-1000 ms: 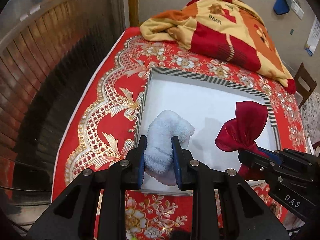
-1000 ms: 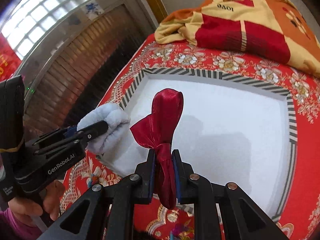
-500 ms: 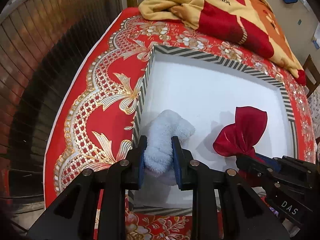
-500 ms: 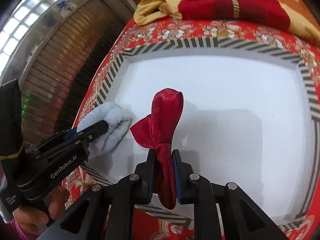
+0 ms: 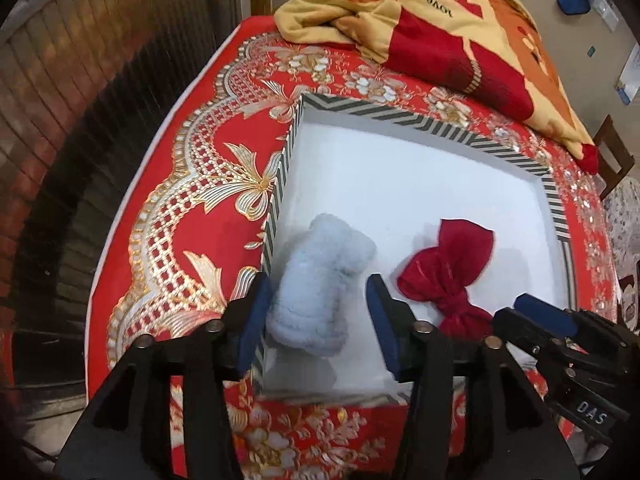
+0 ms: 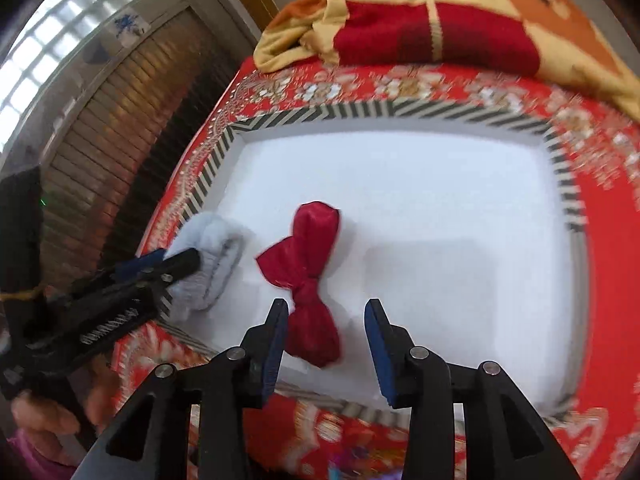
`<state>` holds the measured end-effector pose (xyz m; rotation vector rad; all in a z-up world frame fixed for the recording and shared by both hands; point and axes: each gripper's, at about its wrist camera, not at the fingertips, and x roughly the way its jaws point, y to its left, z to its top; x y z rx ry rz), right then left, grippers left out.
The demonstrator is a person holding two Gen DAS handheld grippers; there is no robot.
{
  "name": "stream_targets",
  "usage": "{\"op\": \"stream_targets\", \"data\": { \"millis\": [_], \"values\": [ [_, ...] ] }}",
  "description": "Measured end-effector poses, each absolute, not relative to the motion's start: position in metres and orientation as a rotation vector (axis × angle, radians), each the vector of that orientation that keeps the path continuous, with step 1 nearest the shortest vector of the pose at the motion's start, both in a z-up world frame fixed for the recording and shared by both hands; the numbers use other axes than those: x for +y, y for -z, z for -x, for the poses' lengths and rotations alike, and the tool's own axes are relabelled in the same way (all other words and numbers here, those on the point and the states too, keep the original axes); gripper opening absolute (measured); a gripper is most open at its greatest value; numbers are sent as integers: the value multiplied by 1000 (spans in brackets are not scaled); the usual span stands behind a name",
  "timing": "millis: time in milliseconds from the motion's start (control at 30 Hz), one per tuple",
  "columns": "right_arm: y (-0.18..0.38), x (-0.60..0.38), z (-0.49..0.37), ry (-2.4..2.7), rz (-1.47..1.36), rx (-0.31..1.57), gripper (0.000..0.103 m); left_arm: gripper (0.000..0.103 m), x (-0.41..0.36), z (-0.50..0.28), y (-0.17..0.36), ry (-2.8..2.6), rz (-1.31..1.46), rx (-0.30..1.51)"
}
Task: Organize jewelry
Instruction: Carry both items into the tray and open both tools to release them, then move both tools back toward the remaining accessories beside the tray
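Note:
A fluffy light-blue scrunchie (image 5: 320, 284) lies in the near left corner of a white box (image 5: 420, 184) with a black-and-white striped rim. My left gripper (image 5: 318, 312) is open around it, jaws apart. A red satin bow (image 6: 310, 280) lies in the box beside it; it also shows in the left wrist view (image 5: 448, 272). My right gripper (image 6: 326, 340) is open, its jaws standing either side of the bow's near end. The scrunchie also shows in the right wrist view (image 6: 216, 256).
The box sits on a red and gold patterned cloth (image 5: 192, 216) over a table. A crumpled yellow and red blanket (image 5: 448, 28) lies behind the box. A slatted wooden shutter (image 6: 104, 128) is off the table's left edge.
Both grippers have opened and let go: the scrunchie and the red bow now rest on the box floor. Before, each was held pinched above the box.

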<state>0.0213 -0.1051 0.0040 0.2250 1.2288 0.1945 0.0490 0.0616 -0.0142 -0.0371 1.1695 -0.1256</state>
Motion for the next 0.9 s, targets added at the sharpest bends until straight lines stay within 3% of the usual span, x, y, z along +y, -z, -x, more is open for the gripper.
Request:
{"op": "stream_targets", "data": {
  "millis": [333, 900],
  "values": [
    [-40, -121, 24, -141, -116, 1144, 41, 56, 61, 5, -20, 85, 76, 1118],
    [-61, -149, 80, -115, -75, 1108, 41, 56, 34, 63, -35, 104, 85, 1122]
  ]
}}
